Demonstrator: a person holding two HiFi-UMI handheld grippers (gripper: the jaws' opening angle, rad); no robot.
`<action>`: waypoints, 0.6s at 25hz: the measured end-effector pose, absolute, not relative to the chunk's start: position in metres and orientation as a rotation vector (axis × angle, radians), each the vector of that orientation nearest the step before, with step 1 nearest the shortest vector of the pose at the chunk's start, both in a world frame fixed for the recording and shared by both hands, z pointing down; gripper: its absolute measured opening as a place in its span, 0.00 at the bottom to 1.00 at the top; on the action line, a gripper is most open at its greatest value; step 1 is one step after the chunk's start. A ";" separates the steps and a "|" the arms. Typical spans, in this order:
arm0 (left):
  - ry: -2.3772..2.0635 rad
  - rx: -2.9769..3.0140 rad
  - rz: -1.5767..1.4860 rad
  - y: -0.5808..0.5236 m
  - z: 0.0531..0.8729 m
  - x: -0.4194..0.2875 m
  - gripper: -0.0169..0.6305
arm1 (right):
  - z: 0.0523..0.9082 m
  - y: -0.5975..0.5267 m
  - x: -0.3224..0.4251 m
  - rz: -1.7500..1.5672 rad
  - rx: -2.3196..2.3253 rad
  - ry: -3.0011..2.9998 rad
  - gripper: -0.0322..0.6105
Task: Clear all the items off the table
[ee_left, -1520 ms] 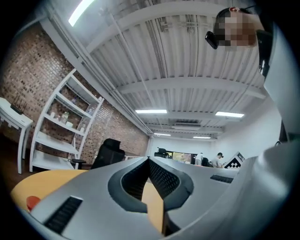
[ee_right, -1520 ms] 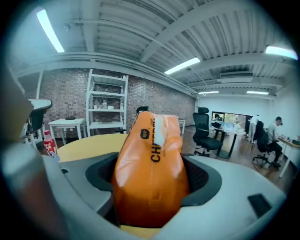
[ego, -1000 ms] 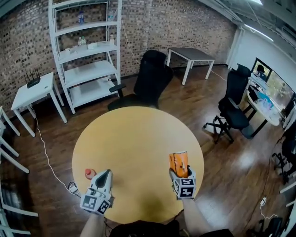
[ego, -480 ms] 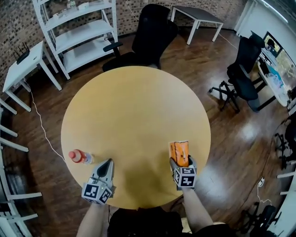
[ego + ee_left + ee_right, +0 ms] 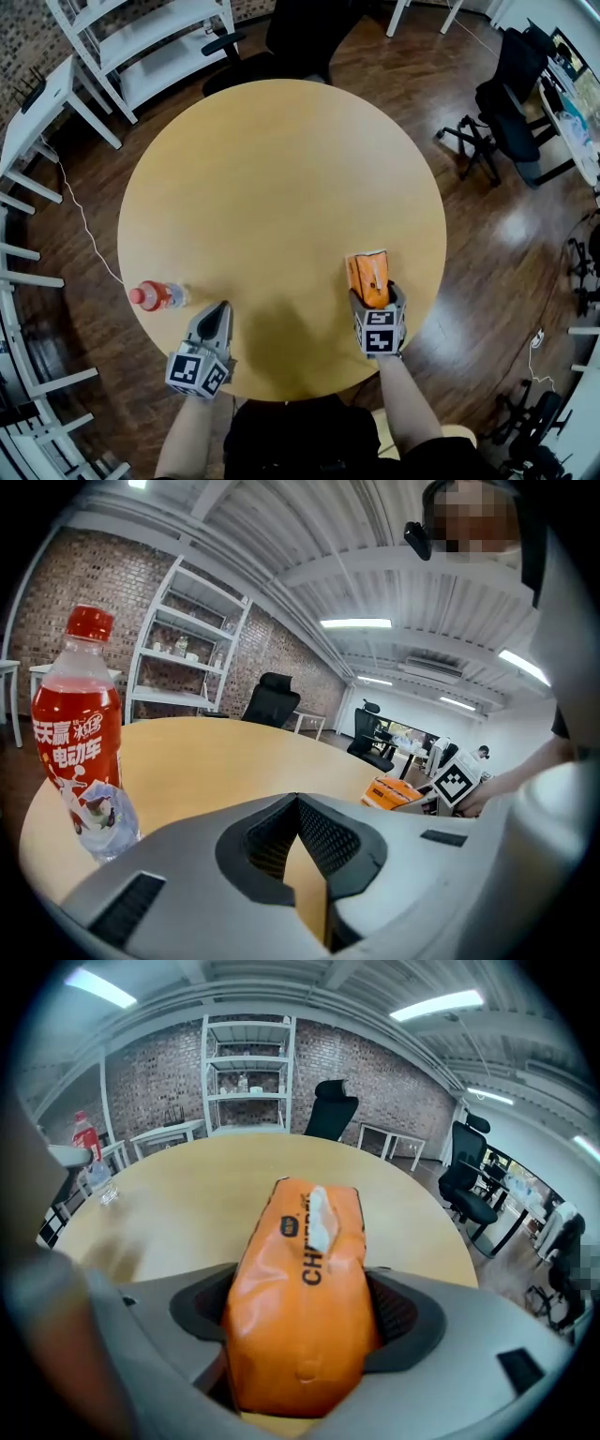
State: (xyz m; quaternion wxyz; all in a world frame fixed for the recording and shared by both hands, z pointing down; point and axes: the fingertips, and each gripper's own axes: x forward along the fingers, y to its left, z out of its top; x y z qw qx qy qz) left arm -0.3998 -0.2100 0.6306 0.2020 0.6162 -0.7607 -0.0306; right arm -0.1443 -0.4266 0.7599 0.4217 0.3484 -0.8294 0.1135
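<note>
Round wooden table [image 5: 281,187], pale yellow top, on a dark wood floor [image 5: 487,244]; brick-walled room.

- Bottle [image 5: 157,296]: clear plastic, red drink, red cap and red label. Stands upright at the table's near left edge, just left of the left gripper's tip and apart from it.
- Pack [image 5: 368,274]: orange soft tissue pack with a white tissue showing at its top slot. At the near right of the table, lengthwise between the right gripper's fingers. Whether its underside rests on the top cannot be told.
- Left gripper [image 5: 217,309]: grey, with a marker cube at its rear, over the near left rim and pointing toward the far side. Fingers closed together, nothing between them.
- Right gripper [image 5: 377,294]: grey, with a marker cube, at the near right rim. Fingers spread wide, their pads against both long sides of the pack, which they grip.
- Shelf [image 5: 141,37]: white, open, far left on the floor.
- Chairs: black office chairs, one at the table's far side [image 5: 300,37], one far right [image 5: 511,103].
- Side table [image 5: 47,103]: white, far left.
</note>
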 end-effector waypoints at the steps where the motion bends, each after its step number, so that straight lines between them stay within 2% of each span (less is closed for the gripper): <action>1: -2.122 1.724 -0.088 -0.211 0.632 -0.398 0.03 | 0.762 -0.427 -0.143 0.287 0.873 -2.068 0.66; 5: -2.103 1.743 -0.112 -0.218 0.627 -0.392 0.03 | 0.771 -0.430 -0.141 0.319 0.861 -2.037 0.70; 8: -2.090 1.776 -0.115 -0.221 0.616 -0.392 0.03 | 0.774 -0.430 -0.144 0.310 0.836 -2.023 0.76; 15: -2.114 1.796 -0.213 -0.215 0.587 -0.403 0.03 | 0.711 -0.434 -0.149 0.332 0.971 -2.176 0.77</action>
